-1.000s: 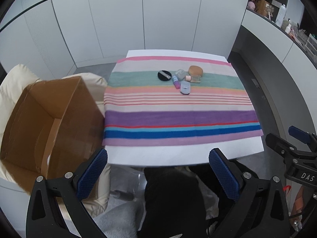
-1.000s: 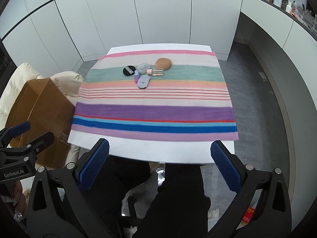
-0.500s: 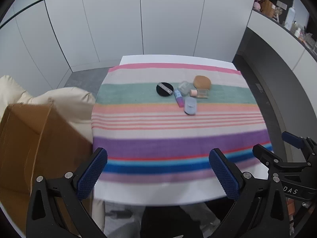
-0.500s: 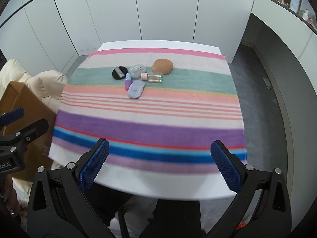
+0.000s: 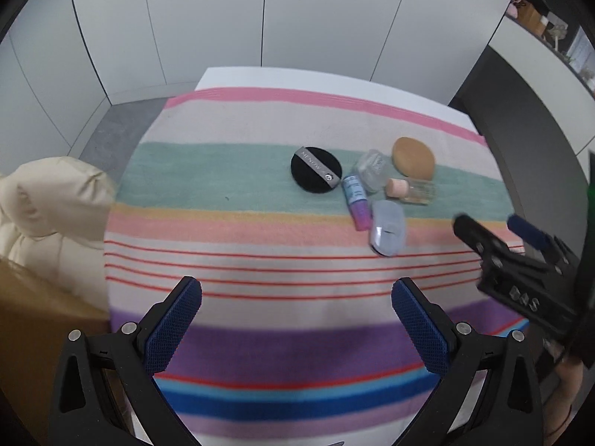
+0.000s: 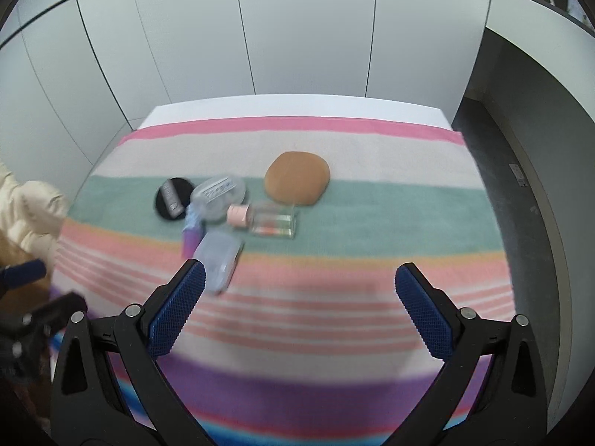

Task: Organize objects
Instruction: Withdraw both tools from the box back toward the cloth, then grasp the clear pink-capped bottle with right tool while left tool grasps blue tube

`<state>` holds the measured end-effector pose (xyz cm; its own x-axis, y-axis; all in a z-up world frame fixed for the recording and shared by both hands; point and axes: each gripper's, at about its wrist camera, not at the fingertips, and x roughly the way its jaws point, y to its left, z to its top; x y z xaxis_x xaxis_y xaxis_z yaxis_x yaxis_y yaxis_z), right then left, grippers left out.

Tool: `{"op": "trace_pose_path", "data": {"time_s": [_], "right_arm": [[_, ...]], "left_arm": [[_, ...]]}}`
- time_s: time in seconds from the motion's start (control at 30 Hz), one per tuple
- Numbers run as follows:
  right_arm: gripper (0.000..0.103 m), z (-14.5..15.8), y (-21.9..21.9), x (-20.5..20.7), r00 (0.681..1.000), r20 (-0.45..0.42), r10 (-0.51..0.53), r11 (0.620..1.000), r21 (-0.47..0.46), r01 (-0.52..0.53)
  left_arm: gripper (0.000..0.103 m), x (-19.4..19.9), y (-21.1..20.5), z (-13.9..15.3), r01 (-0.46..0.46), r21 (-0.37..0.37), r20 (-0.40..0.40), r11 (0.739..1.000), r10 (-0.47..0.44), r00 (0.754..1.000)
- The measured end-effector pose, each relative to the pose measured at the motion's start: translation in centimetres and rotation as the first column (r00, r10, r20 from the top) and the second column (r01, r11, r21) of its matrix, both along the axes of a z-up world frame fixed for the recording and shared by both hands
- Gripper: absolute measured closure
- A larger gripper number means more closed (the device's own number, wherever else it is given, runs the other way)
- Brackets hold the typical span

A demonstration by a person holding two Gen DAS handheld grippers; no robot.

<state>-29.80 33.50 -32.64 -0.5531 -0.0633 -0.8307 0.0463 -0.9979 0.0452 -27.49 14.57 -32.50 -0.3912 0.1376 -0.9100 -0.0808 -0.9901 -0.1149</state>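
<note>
Small cosmetics lie in a cluster on the striped cloth (image 5: 241, 193): a black round powder puff (image 5: 316, 169), a clear round case (image 5: 372, 169), a tan sponge (image 5: 412, 158), a clear bottle with a pink cap (image 5: 411, 190), a blue-purple tube (image 5: 356, 201) and a pale blue case (image 5: 387, 227). In the right wrist view the tan sponge (image 6: 296, 183), bottle (image 6: 266, 219) and pale blue case (image 6: 219, 260) lie just ahead. My left gripper (image 5: 296, 316) is open and empty over the cloth's near stripes. My right gripper (image 6: 297, 293) is open and empty, short of the cluster.
A cardboard box (image 5: 33, 319) stands at the left beside a cream cushion (image 5: 48, 200). White cabinet walls stand behind the table. A dark counter (image 6: 528, 119) runs along the right. The right gripper also shows at the right edge of the left wrist view (image 5: 498, 234).
Both grippers have moved forward over the table toward the cosmetics, which now look larger and closer. The box has slid out to the left edge of view. Both stay open.
</note>
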Motion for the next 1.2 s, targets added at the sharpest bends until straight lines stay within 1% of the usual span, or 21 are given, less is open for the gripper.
{"op": "trace_pose_path", "data": {"time_s": [0.13,0.23,0.3,0.33,0.37,0.47,0.57,0.63,0.67,0.73,0.83,0.87,0.9,0.93,0.97,1.0,1.03,1.13,1.2], "right_arm": [[0.001,-2.1,-1.1,-3.4,1.000,0.018,0.005,1.000,-0.021,-0.005],[0.008,-3.3,-2.0,-5.1,0.999,0.037,0.015,0.999,-0.035,-0.013],[0.019,-4.3,-2.6,-6.0,0.999,0.051,0.019,1.000,-0.015,-0.018],[0.036,-4.8,-2.9,-6.3,0.998,0.064,0.022,1.000,0.000,-0.022],[0.039,-5.4,-3.1,-6.6,0.996,0.082,0.028,1.000,0.006,-0.029],[0.040,-5.8,-3.0,-6.3,0.997,0.063,0.035,0.999,0.037,-0.037],[0.040,-5.7,-1.3,-5.5,0.998,0.066,0.015,1.000,0.013,-0.015],[0.040,-5.6,0.4,-4.7,0.998,0.060,-0.018,1.000,0.014,0.018],[0.040,-5.6,1.1,-4.2,0.998,0.056,-0.035,0.999,0.019,0.034],[0.040,-5.4,2.2,-3.4,0.997,0.051,-0.057,0.998,0.029,0.056],[0.040,-5.3,3.4,-1.5,0.997,0.037,-0.071,0.997,0.039,0.070],[0.040,-5.2,3.5,-1.1,0.997,0.035,-0.068,0.997,0.042,0.067],[0.040,-5.1,3.6,-0.8,0.997,0.034,-0.064,0.997,0.043,0.063],[0.040,-5.1,3.7,-0.6,0.998,0.032,-0.060,0.997,0.041,0.059],[0.040,-4.9,4.0,-0.4,0.998,0.033,-0.055,0.998,0.038,0.054],[0.040,-4.9,3.9,-0.3,0.998,0.034,-0.052,0.998,0.037,0.050],[0.040,-4.9,4.0,-0.2,0.998,0.035,-0.048,0.998,0.035,0.047],[0.040,-4.9,3.9,-0.1,0.998,0.041,-0.039,0.999,0.030,0.038],[0.040,-4.9,3.9,0.0,0.998,0.042,-0.036,0.999,0.025,0.035]], "left_arm": [[0.001,-1.1,0.4,-1.2,0.008,0.007,0.010,1.000,-0.008,1.000],[0.001,-1.7,0.9,-1.8,0.014,-0.002,0.013,1.000,-0.013,1.000],[0.001,-2.0,1.2,-2.1,0.019,0.001,0.017,1.000,-0.019,1.000],[0.001,-2.0,1.4,-2.1,0.025,0.005,0.018,1.000,-0.025,1.000],[0.001,-2.1,1.7,-2.1,0.030,0.008,0.017,1.000,-0.030,0.999],[0.001,-2.4,2.6,-2.0,0.050,0.023,0.000,0.998,-0.050,0.999],[0.002,-3.2,3.5,-2.2,0.067,0.052,-0.019,0.996,-0.066,0.998],[0.008,-4.1,4.3,-2.8,0.068,0.071,-0.019,0.995,-0.067,0.998],[0.014,-4.7,4.7,-3.2,0.067,0.072,-0.012,0.995,-0.066,0.998],[0.023,-6.0,5.3,-4.5,0.052,0.063,0.007,0.997,-0.053,0.999],[0.032,-7.4,5.9,-6.2,0.029,0.044,0.032,0.999,-0.031,0.999],[0.034,-7.6,5.9,-6.3,0.026,0.054,0.012,0.998,-0.027,1.000],[0.037,-7.8,6.0,-6.3,0.022,0.041,0.002,0.999,-0.022,1.000],[0.043,-7.8,6.2,-6.3,0.026,0.041,-0.008,0.999,-0.025,1.000],[0.057,-7.8,6.3,-6.2,0.034,0.057,-0.015,0.998,-0.033,0.999],[0.067,-7.7,6.3,-6.1,0.041,0.089,-0.018,0.995,-0.040,0.999],[0.083,-7.6,6.4,-6.0,0.044,0.101,-0.020,0.994,-0.042,0.999],[0.084,-7.3,7.4,-6.0,0.052,-0.003,-0.031,0.999,-0.052,0.998],[0.084,-7.3,7.3,-6.0,0.053,-0.005,-0.036,0.999,-0.053,0.998]]}}
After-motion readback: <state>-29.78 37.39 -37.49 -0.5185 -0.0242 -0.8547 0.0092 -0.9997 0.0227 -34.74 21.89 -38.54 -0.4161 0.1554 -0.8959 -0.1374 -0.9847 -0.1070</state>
